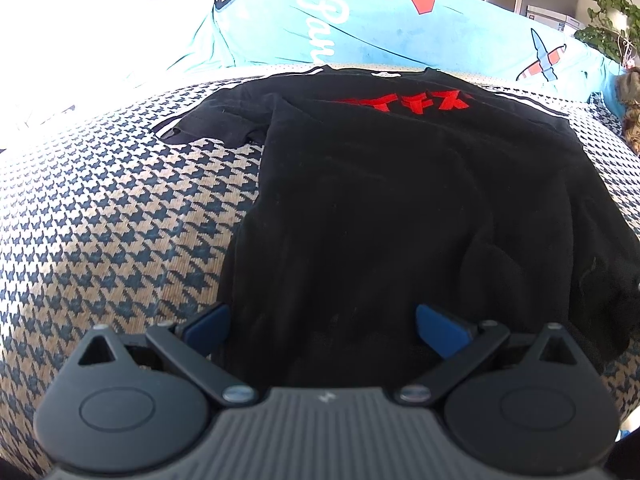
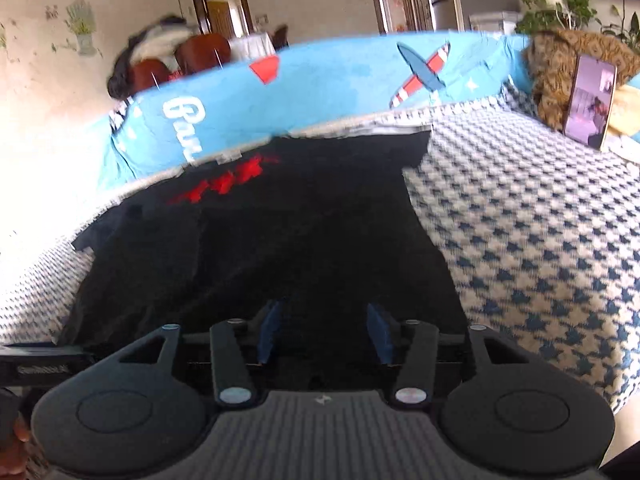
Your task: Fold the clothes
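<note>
Hem of the black T-shirt [image 1: 400, 208] lies between both parted jaws, nothing clamped; close left gripper [image 1: 322, 330] and right gripper [image 2: 325, 332] squarely on fabric before lifting.

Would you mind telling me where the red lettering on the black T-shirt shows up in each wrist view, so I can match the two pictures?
Left wrist view: the red lettering sits upper centre-right, near the far edge of the black T-shirt.
Right wrist view: the red lettering sits upper left of centre, blurred, again near the shirt's far edge.
Shared landmark: the light blue cushion with white script, directly behind the shirt.
</note>
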The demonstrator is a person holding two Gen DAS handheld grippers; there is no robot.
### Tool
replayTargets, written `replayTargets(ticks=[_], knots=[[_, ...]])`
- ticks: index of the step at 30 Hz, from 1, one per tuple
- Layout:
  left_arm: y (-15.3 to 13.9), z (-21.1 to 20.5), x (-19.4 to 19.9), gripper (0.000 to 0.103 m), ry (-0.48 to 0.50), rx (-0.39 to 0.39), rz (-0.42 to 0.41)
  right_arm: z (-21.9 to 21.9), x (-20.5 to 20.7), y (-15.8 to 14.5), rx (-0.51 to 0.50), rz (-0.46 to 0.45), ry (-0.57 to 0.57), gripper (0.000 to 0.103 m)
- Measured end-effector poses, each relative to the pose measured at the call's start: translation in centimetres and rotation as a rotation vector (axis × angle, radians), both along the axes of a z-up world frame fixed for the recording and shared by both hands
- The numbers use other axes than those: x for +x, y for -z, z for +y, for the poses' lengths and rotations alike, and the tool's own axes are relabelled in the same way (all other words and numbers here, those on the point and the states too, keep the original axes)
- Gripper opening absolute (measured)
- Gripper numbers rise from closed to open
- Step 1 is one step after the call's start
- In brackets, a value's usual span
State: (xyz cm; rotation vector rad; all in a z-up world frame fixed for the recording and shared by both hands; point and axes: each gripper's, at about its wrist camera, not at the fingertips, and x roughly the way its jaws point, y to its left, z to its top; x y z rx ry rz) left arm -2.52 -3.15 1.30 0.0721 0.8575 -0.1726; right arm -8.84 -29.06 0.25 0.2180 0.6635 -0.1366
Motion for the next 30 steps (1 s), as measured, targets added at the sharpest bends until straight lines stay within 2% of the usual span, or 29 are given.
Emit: replayTargets(ticks=[10, 12, 17, 22, 25, 30], knots=[[0.1, 1.9, 0.3, 0.103, -0.067, 0.020, 0.013, 0.4, -1.6, 0.6, -0.064, 0.070, -0.061, 0.062], [0.1, 2.5, 0.3, 0.103, -0.068, 0.024, 0.012, 0.4, -2.1, 0.5, -0.062, 0.082, -0.069, 0.066], [0.0, 3.5, -0.3, 0.103, -0.066, 0.043, -0.001, 0.3, -3.0, 0.3, -0.034, 0.094, -0.062, 0.067], [0.0, 5.5, -0.1, 0.103, -0.129, 0.012, 0.017, 0.2, -4.2, -0.8, 0.029, -0.007, -0.050, 0.067], [-0.1, 6.4, 0.0, 0.103, -0.191, 0.071, -0.002, 0.9, -4.4, -1.3, 0.037, -0.056, -0.108, 0.067], [-0.2, 8.7, 0.4, 0.103, -0.269, 0.040, 0.006, 3.0, -4.3, -1.6, 0.059, -0.078, -0.246, 0.067]])
